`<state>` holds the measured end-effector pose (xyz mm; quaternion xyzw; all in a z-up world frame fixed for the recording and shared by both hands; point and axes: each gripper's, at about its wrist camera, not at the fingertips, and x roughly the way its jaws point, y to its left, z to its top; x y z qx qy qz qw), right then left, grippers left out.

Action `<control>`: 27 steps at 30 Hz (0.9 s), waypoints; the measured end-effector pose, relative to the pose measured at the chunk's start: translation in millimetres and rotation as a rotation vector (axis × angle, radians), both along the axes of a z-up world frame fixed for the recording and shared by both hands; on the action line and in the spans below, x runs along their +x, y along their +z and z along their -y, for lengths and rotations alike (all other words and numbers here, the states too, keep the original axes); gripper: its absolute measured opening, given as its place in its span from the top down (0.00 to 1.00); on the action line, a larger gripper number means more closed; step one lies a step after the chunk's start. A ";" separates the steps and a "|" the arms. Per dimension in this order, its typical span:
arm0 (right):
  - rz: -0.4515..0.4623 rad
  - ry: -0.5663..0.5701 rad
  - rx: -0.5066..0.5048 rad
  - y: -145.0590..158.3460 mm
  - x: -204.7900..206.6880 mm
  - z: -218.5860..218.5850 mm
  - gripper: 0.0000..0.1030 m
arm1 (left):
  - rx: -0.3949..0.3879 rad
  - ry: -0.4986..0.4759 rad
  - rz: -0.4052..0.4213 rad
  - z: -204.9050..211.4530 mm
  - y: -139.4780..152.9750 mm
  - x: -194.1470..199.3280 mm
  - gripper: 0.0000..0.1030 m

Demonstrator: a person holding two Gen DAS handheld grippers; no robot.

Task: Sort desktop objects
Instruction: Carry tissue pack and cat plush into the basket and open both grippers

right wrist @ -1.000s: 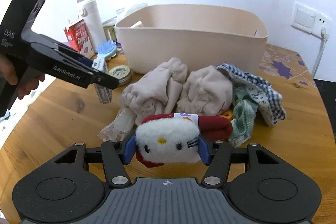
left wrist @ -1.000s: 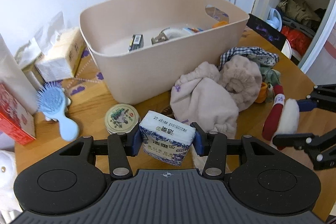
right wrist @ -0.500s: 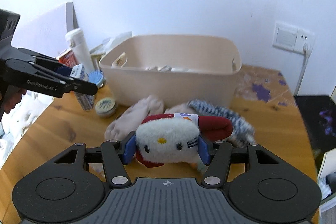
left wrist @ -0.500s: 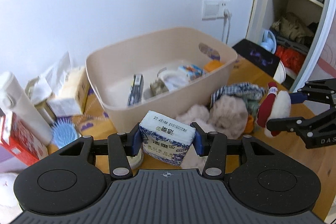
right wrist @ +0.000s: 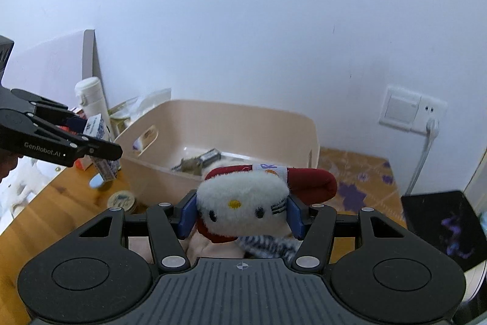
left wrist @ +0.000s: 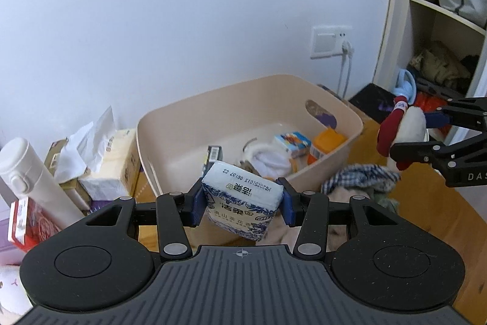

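My left gripper [left wrist: 242, 201] is shut on a blue-and-white tissue pack [left wrist: 240, 198], held in the air just in front of the beige bin's [left wrist: 146, 142] near wall. The right gripper [right wrist: 240, 213] is shut on a white cat plush with red clothing [right wrist: 243, 203], also lifted, in front of the same beige bin [right wrist: 313, 139]. In the left wrist view the right gripper [left wrist: 411, 139] with the cat plush [left wrist: 404, 130] hangs to the right of the bin. The right wrist view shows the left gripper [right wrist: 100, 139] and the tissue pack [right wrist: 100, 142] to the bin's left. Several small items lie inside the bin.
A heap of clothes [left wrist: 359, 181] lies on the wooden table [left wrist: 432, 203] before the bin. Left of the bin stand a tissue box [left wrist: 112, 166], a white flask [left wrist: 33, 172] and a red carton [left wrist: 24, 221]. A round tin [right wrist: 121, 200] sits on the table. Shelves [left wrist: 441, 20] rise at right.
Both grippers have risen with their loads and tilted upward; the bin and clothes now sit lower in each view, and the bin's inside shows more.
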<state>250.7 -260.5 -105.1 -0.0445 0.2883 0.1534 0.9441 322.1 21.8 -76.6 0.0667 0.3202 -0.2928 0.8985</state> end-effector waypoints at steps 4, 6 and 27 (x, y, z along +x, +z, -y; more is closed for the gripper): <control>0.032 0.002 -0.008 9.1 17.1 1.2 0.46 | -0.003 0.008 0.025 6.3 6.9 12.6 0.53; 0.047 0.012 -0.019 13.0 26.1 -0.6 0.46 | -0.002 0.016 0.033 9.7 9.2 20.5 0.53; -0.035 0.094 -0.097 -15.0 113.9 -42.5 0.46 | 0.092 0.197 -0.144 47.0 -34.1 82.7 0.53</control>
